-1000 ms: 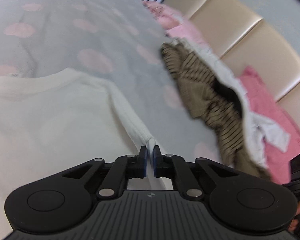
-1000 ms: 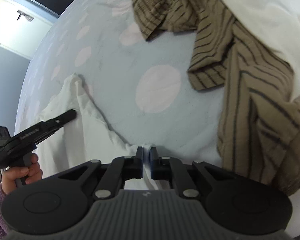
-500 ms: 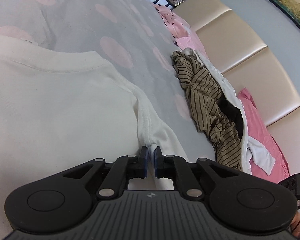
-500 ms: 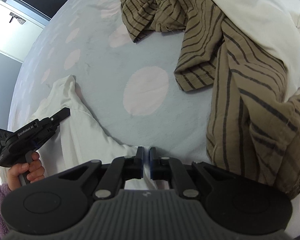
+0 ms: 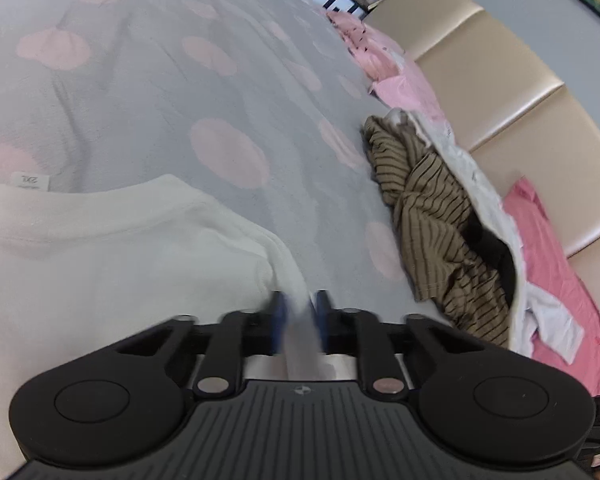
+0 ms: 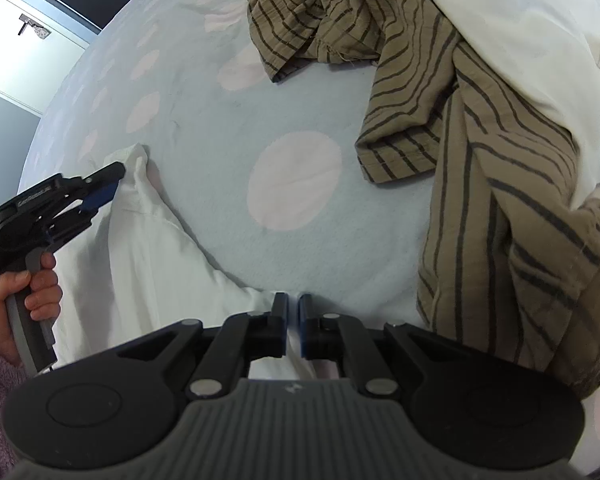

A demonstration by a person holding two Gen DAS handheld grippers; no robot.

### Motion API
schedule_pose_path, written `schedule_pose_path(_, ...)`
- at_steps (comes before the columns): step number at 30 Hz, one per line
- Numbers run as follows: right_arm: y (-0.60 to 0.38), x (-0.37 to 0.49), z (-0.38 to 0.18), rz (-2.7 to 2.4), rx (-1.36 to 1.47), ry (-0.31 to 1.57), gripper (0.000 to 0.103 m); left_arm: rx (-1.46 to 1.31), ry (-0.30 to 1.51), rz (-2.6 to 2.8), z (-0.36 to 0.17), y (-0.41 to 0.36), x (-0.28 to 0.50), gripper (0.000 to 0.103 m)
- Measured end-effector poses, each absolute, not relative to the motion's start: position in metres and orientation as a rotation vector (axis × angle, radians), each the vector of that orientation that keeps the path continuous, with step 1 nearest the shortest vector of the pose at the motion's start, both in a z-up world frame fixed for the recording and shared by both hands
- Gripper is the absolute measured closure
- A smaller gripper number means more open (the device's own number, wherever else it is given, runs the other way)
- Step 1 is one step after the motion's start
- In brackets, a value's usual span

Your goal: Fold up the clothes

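- two grippers are on the white t-shirt (image 5: 112, 248), which lies spread on the grey bedspread with pink dots (image 5: 220, 92), both along the same side edge.
- nearest in the left wrist view, the left gripper (image 5: 299, 314) has its blue-padded fingers parted a little, with the sleeve fabric running loose between them; it looks to me like a release rather than a hold, though the blur there makes it hard to be sure.
- in the right wrist view, the right gripper (image 6: 294, 308) has its fingers pressed nearly together with white cloth between them, so it is pinching the shirt edge.
- to fold well from here, my advice is to pin the shirt with the right side, take a firm pinch at the shoulder with the left, and carry both corners over together so the edge stays straight and flat.
- beyond the shirt, keep the fold away from the brown striped shirt (image 6: 480, 128), which lies crumpled near the working edge.
- writing: a neck label (image 5: 31, 181) at the collar appears to read "2xl", seen upside down; the left gripper body (image 6: 36, 196) carries small white lettering, too small for me to read surely.
- farthest, pink clothes (image 5: 556, 280) lie against the padded headboard (image 5: 500, 80).
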State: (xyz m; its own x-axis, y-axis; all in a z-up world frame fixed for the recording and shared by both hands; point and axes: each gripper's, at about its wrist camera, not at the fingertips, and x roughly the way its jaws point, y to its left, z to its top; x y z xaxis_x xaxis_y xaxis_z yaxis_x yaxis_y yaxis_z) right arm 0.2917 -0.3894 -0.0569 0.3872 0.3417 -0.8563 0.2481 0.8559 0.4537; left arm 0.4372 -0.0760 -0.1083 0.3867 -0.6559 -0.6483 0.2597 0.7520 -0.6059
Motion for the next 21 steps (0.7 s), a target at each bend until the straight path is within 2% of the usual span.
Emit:
schedule_pose_path(2, -0.390, 0.294, -0.058, 0.065, 0.580, 1.194, 0.096, -0.486, 1.005, -0.606, -0.113, -0.076, 0.442, 0.101)
schedule_pose_path(10, -0.392, 0.297, -0.060, 0.056, 0.596, 1.202, 0.096, -0.508, 0.995, -0.579, -0.128, -0.071, 0.450, 0.101)
schedule_pose_path(12, -0.393, 0.296, -0.060, 0.058, 0.598, 1.203, 0.096, -0.502, 0.994, -0.574, -0.122, -0.070, 0.449, 0.100)
schedule_pose_path(14, -0.393, 0.295, -0.056, 0.046, 0.577, 1.195, 0.095, -0.501, 0.983, -0.570, -0.110, -0.064, 0.446, 0.093)
schedule_pose_path(16, -0.395, 0.294, -0.048, 0.015, 0.526, 1.171, 0.086, -0.482, 0.970, -0.568, -0.096, -0.056, 0.440, 0.083)
schedule_pose_path(21, -0.402, 0.288, -0.029, -0.034, 0.505, 1.125, 0.085, -0.393, 0.932, -0.568, -0.050, -0.021, 0.411, 0.081)
